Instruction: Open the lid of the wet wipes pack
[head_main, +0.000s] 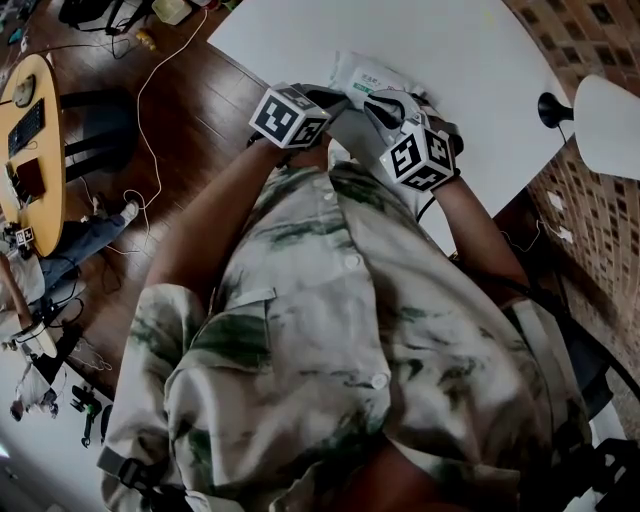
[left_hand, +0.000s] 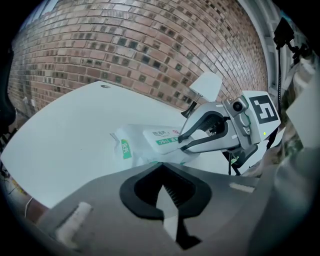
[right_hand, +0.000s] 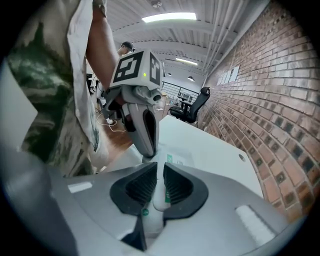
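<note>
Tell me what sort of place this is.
Probably an open-plan office or lab workspace: a brick wall runs beside a white table, an office chair stands further back, and strip lights hang from a bare industrial ceiling.

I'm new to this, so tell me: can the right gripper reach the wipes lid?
Likely yes: the right gripper seems shut on the white lid, with nothing in between, while the left gripper seems to pinch the pack.

Crinkly plastic wipes pack (left_hand: 135, 145), smooth matt white table (left_hand: 65, 135), rough brick wall (left_hand: 125, 45), glossy dark wood floor (head_main: 200, 110).
</note>
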